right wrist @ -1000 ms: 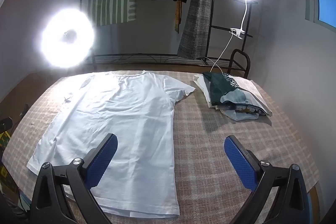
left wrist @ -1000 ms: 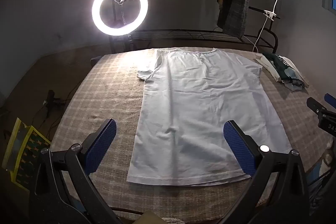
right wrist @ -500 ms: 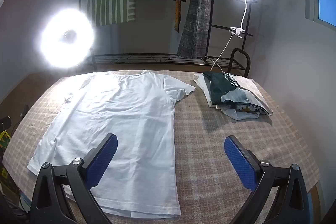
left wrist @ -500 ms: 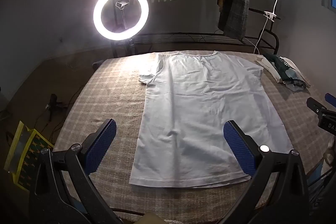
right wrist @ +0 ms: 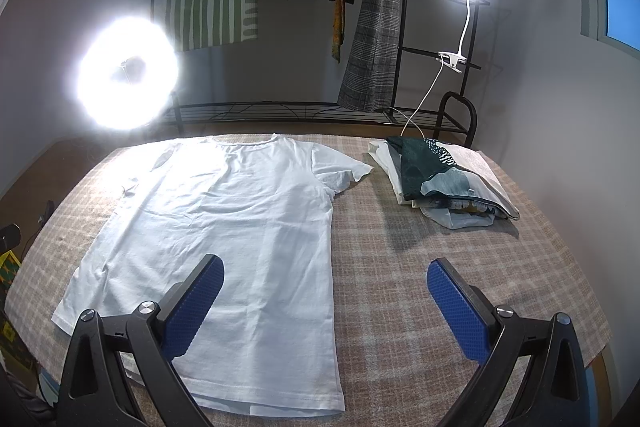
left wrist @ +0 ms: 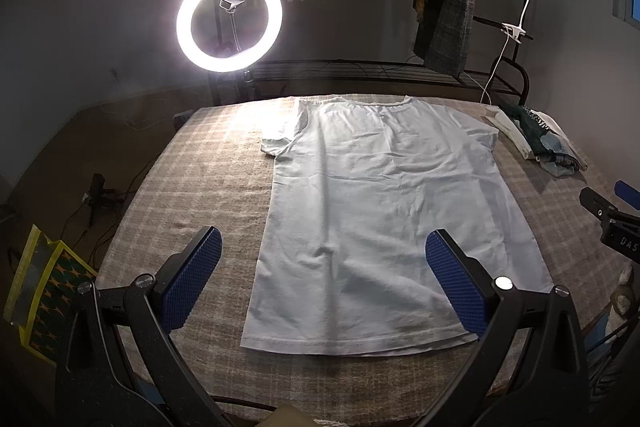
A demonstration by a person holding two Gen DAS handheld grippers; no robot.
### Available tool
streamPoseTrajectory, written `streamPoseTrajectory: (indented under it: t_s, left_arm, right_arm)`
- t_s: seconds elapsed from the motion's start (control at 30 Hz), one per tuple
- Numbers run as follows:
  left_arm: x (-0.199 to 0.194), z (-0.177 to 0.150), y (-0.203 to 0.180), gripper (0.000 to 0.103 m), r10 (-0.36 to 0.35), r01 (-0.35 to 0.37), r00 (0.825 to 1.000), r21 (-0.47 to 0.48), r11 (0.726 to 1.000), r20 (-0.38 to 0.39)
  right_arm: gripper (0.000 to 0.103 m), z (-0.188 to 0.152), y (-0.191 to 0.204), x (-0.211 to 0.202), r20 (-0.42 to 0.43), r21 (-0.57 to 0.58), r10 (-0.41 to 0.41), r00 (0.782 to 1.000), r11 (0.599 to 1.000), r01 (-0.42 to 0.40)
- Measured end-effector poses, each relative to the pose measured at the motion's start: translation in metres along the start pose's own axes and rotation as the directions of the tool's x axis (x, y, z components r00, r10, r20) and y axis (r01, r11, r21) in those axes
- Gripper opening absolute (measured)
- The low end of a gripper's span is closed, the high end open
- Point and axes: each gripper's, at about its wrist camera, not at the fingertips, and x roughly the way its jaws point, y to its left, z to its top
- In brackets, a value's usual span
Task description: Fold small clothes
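A white T-shirt (left wrist: 384,211) lies spread flat on the checked bed cover (left wrist: 192,187), collar toward the far edge and hem toward the near edge, with 1 sleeve out to each side. The left gripper (left wrist: 322,277) hovers above the hem with its jaws spread wide and nothing between them; the right gripper (right wrist: 324,301) hangs over the shirt's right side edge, equally wide and empty. A stack of folded clothes (right wrist: 440,179) sits at the far right corner, just beside the right sleeve. No fold looks started. The likely risk is a pinch that catches only the top layer of thin cotton, so the shirt opens instead of folding. Uneven lifts by the 2 grippers could skew the crease, and a wide sweep rightward might drag the sleeve into the stack.
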Motion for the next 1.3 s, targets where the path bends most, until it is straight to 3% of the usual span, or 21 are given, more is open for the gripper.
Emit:
streamPoseTrajectory:
  t_s: [1.3]
  left_arm:
    - [-0.0013, -0.0030, -0.0006, 0.103, 0.001, -0.001, 1.000, 0.002, 1.000, 0.008]
  right_arm:
    - [0.103, 0.0006, 0.0000, -0.0001, -0.005, 0.003, 0.004, 1.000, 1.000, -0.004]
